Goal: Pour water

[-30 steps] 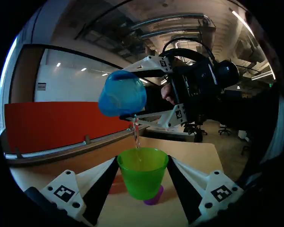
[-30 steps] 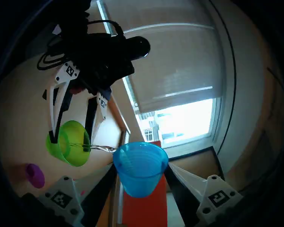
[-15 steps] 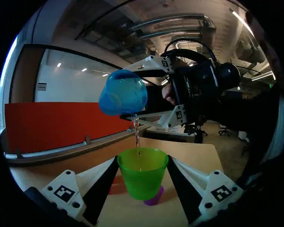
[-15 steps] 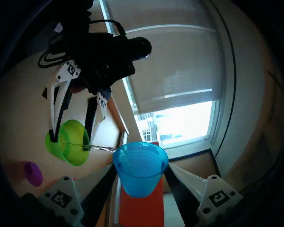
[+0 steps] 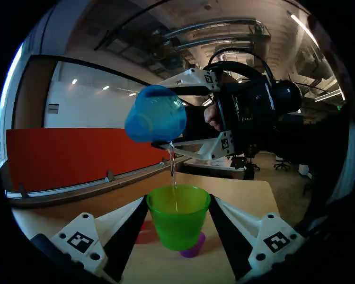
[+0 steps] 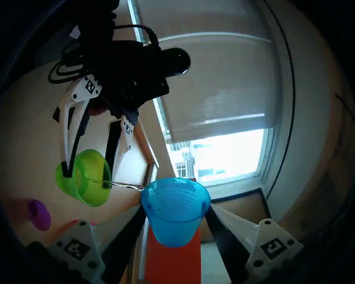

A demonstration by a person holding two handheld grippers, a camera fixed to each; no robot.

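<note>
Water (image 5: 172, 165) falls in a thin thread from the lip of the blue cup (image 5: 155, 120), upper centre of the left gripper view, into the green cup (image 5: 178, 215) directly beneath it at lower centre. The right gripper (image 6: 176, 208) clamps the blue cup between both fingers and tips it well over, so its lip hangs above the green rim. The left gripper (image 5: 177, 202) pinches the green cup upright over the table (image 5: 244, 189), evidently to catch the stream. A purple cup (image 5: 195, 246) sits just behind it.

A long red partition panel (image 5: 68, 156) stands behind the pale wooden worktop (image 5: 246, 191). Silver ceiling ducts (image 5: 215, 23) run overhead, and a bright window (image 6: 225, 156) is half covered by a blind.
</note>
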